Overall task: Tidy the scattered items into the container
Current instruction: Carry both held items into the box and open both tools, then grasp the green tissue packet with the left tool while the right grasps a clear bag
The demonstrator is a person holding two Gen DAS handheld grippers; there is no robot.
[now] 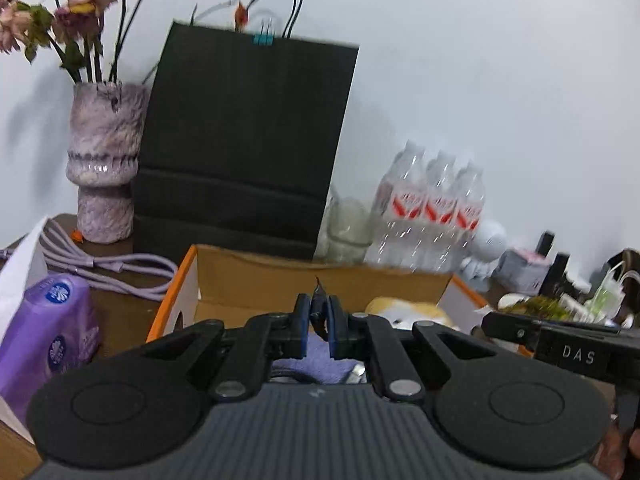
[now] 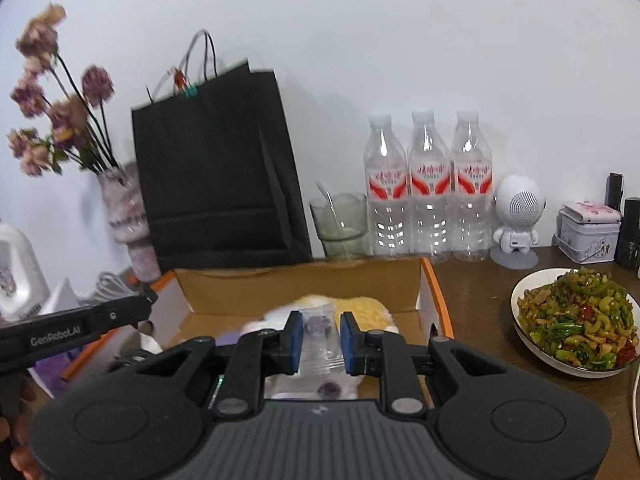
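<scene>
I see left gripper (image 1: 319,326) clamped on thin dark item (image 1: 319,304) | right gripper (image 2: 322,338) pinching clear packet (image 2: 320,344) | cardboard box (image 2: 304,286) just ahead, below both

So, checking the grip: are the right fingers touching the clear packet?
Touching. The right wrist view shows both blue fingers pressed against the clear packet, pinched between them.

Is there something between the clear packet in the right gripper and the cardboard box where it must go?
Nothing visible blocks it. The right gripper holds the clear packet over the open cardboard box; below lies only a plush toy already inside.
</scene>
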